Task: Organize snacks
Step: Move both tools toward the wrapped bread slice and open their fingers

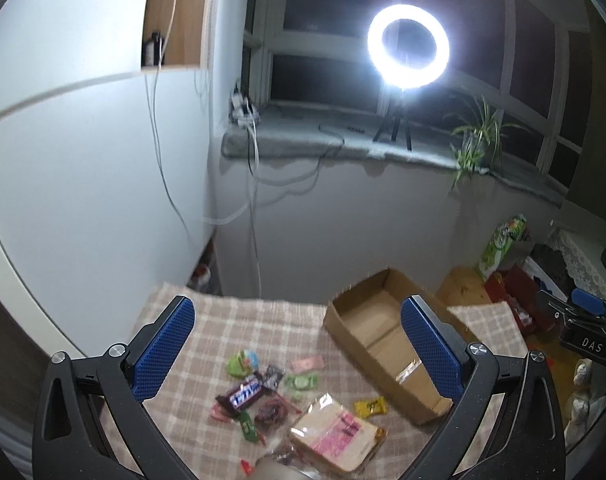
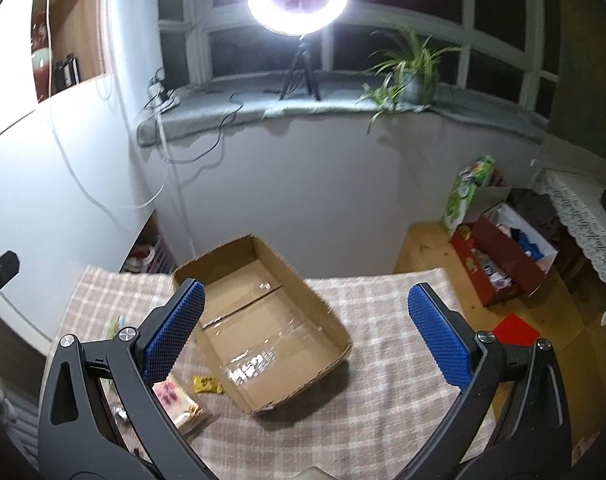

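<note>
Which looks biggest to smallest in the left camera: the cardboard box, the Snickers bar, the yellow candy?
1. cardboard box, by far the largest
2. Snickers bar
3. yellow candy

The last two look close in size, and the bar lies slightly nearer, so that order is less sure.

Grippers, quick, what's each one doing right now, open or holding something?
Left gripper: open, holding nothing, above the snacks.
Right gripper: open, holding nothing, above the cardboard box.

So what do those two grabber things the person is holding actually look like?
Both look alike. The left gripper and right gripper each have two blue fingers with a fine dotted texture, mounted on black arms with triangular cut-outs and round silver bolts. No cables, hands or sleeves show.
</note>
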Available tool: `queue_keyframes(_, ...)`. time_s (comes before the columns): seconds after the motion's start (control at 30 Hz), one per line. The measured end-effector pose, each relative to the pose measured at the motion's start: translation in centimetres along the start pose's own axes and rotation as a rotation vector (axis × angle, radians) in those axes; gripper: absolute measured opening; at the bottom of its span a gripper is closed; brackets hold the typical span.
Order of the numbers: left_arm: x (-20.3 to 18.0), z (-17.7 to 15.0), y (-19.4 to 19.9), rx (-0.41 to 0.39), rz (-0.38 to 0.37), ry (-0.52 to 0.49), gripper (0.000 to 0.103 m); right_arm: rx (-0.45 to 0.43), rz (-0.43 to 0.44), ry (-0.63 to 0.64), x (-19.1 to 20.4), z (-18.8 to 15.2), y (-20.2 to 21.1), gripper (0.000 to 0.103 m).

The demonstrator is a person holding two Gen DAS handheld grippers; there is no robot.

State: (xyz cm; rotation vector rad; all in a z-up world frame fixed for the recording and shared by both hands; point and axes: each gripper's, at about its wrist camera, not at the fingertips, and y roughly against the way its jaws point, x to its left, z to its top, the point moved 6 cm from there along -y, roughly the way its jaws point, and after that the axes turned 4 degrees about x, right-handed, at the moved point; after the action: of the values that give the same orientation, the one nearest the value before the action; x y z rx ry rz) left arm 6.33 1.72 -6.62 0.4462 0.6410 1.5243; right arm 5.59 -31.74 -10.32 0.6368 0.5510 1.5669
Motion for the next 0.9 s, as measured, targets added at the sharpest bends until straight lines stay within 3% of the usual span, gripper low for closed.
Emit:
queue_keyframes(0.37,2.3,-3.7,-3.6,0.190,-0.072,0.076,0.102,0.158,0.109,0.048,2.0,-3.6,-3.2,0.103)
queue_keyframes(0.6,2.0,-6.5,-5.9,0.327,-0.155,0.046,0.087,0.318,0.250,0.018,3.9,-7.7,-4.8,0.103)
queue_keyframes(0.77,1.4,-8.6,-7.8,0.451,-0.254,0.042,0.075,0.430,0.322,-0.028,5.2,-10.8,-5.8,0.103)
queue_keyframes(0.9,0.9,-10.1,-9.4,0.535,-0.315,0.036,0.065,0.512,0.376,-0.043,6.5,-13.0,-6.9,0.088)
